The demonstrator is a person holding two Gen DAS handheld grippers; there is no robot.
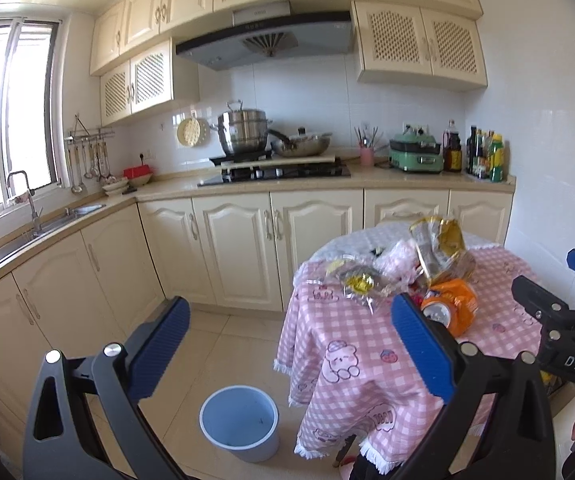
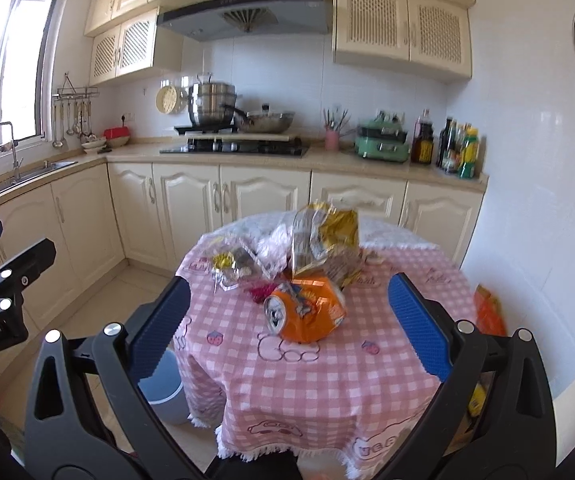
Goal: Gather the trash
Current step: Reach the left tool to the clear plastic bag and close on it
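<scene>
A round table with a pink checked cloth (image 2: 327, 380) holds a heap of trash: a crushed orange can (image 2: 307, 312), a gold and silver snack bag (image 2: 323, 240), a clear wrapper with a yellow patch (image 2: 227, 262) and crumpled clear plastic (image 2: 275, 242). The same can (image 1: 453, 304) and gold bag (image 1: 439, 248) show in the left wrist view. A light blue bin (image 1: 239, 422) stands on the floor left of the table; it also shows in the right wrist view (image 2: 163, 392). My right gripper (image 2: 289, 320) is open, in front of the can. My left gripper (image 1: 287, 344) is open and empty, above the floor left of the table.
Cream kitchen cabinets and a counter (image 1: 167, 190) run behind, with a sink (image 1: 43, 228) at the left, a stove with pots (image 1: 271, 168), a green cooker (image 1: 415, 152) and bottles (image 1: 483, 156). An orange bag (image 2: 489, 312) sits right of the table by the white wall.
</scene>
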